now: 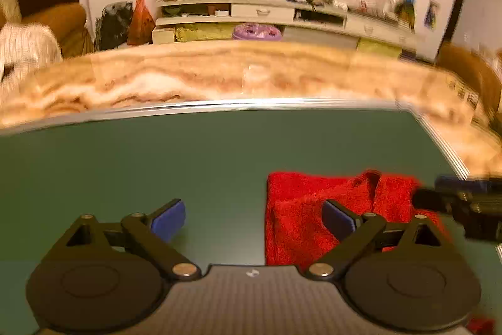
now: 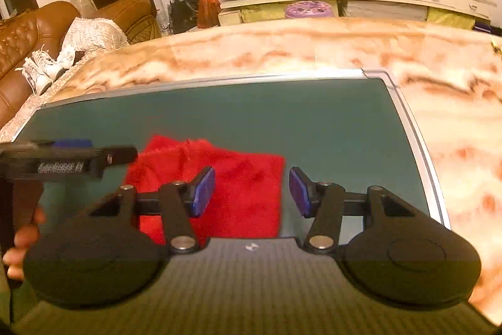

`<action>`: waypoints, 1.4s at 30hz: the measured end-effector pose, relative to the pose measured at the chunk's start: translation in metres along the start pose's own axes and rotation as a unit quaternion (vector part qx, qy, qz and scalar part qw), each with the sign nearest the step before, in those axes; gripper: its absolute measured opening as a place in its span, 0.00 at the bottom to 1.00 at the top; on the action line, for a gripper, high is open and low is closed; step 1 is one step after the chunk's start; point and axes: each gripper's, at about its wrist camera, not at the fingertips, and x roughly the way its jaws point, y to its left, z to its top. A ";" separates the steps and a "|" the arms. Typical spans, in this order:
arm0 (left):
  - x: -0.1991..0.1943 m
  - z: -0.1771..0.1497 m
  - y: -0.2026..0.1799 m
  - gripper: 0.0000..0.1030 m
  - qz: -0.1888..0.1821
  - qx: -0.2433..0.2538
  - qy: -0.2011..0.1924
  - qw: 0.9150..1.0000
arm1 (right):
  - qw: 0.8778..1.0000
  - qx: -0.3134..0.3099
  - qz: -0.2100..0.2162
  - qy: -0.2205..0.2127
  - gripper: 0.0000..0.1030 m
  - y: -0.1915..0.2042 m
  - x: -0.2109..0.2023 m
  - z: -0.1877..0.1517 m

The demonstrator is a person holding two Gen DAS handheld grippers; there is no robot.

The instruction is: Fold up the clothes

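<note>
Cloth [image 2: 219,187], red and fuzzy, lies on the green surface [image 2: 329,121] as a compact, roughly square packet, already doubled over by the look of its straight right and near edges; a seam or collar lump shows at its far edge.

Going left to right: the left claw [image 1: 254,218] has its jaws spread wide and nothing between them. From it the cloth lies to the right and a little ahead, with only its right pad over the red. In the right wrist view that claw [image 2: 75,156] reaches in side-on at the cloth's far left corner.

The right claw [image 2: 252,189] is likewise wide open and empty, and it hangs over the cloth's right edge, left pad above the fabric, right pad above bare green.

The cloth sits between the two claws, the right one the more squarely over it. Such a packet fits either a fold midway or a finished one.
</note>
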 end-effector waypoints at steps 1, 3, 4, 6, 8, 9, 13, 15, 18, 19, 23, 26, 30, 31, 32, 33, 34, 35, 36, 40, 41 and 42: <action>0.005 -0.001 -0.001 0.94 0.009 0.000 0.006 1.000 | 1.000 -0.006 0.001 0.007 0.58 0.004 0.007 0.003; 0.014 -0.004 0.001 1.00 0.023 -0.008 0.018 1.000 | 1.000 -0.019 -0.013 0.015 0.58 0.011 0.021 0.007; 0.016 -0.004 0.003 1.00 0.027 -0.017 0.021 0.999 | 0.999 -0.029 -0.039 0.020 0.58 0.014 0.028 0.008; 0.019 -0.004 0.009 1.00 0.037 -0.028 0.026 0.999 | 0.994 -0.032 -0.101 0.023 0.58 0.013 0.038 0.009; 0.020 -0.003 0.013 1.00 0.030 -0.035 0.029 0.998 | 0.996 0.004 -0.089 0.024 0.62 -0.001 0.041 0.008; 0.019 -0.002 0.014 1.00 0.028 -0.037 0.031 0.998 | 0.996 0.015 -0.084 0.026 0.64 -0.005 0.041 0.008; 0.019 0.006 0.019 0.99 0.022 -0.060 0.054 0.997 | 0.995 0.024 -0.092 0.036 0.68 -0.004 0.037 0.010; 0.020 0.011 0.020 0.99 0.026 -0.066 0.074 0.995 | 0.993 0.043 -0.100 0.043 0.68 -0.001 0.032 0.012; 0.016 0.019 0.018 0.99 0.030 -0.068 0.100 0.992 | 0.991 0.060 -0.102 0.064 0.69 0.006 0.029 0.019; 0.013 0.021 0.018 0.99 0.033 -0.069 0.100 0.992 | 0.990 0.062 -0.102 0.073 0.69 0.008 0.028 0.021; 0.001 0.029 0.019 1.00 0.040 -0.078 0.105 0.991 | 0.988 0.065 -0.114 0.078 0.69 0.015 0.022 0.024; -0.006 0.029 0.021 1.00 0.041 -0.091 0.108 0.989 | 0.986 0.068 -0.127 0.078 0.69 0.020 0.017 0.025; -0.012 0.024 0.018 1.00 0.040 -0.097 0.120 0.987 | 0.984 0.071 -0.143 0.079 0.69 0.027 0.011 0.026; -0.015 0.023 0.017 1.00 0.039 -0.095 0.120 0.987 | 0.984 0.071 -0.141 0.080 0.69 0.029 0.009 0.025; -0.018 0.021 0.015 1.00 0.040 -0.092 0.119 0.988 | 0.985 0.071 -0.135 0.083 0.69 0.030 0.008 0.024; -0.021 0.020 0.013 1.00 0.042 -0.088 0.120 0.988 | 0.985 0.071 -0.134 0.083 0.69 0.032 0.006 0.022; -0.024 0.019 0.012 1.00 0.043 -0.085 0.120 0.988 | 0.985 0.070 -0.134 0.083 0.69 0.034 0.004 0.021; -0.026 0.017 0.010 1.00 0.044 -0.083 0.120 0.988 | 0.985 0.069 -0.134 0.082 0.69 0.035 0.001 0.020; -0.029 0.015 0.009 1.00 0.043 -0.082 0.119 0.989 | 0.986 0.065 -0.133 0.081 0.69 0.037 -0.002 0.019; -0.039 0.008 0.005 1.00 0.041 -0.077 0.119 0.989 | 0.987 0.056 -0.127 0.082 0.69 0.044 -0.013 0.012; -0.042 0.005 0.005 1.00 0.041 -0.076 0.120 0.989 | 0.987 0.056 -0.126 0.082 0.69 0.046 -0.015 0.011; -0.044 0.003 0.004 1.00 0.043 -0.076 0.119 0.989 | 0.987 0.055 -0.125 0.083 0.69 0.047 -0.018 0.009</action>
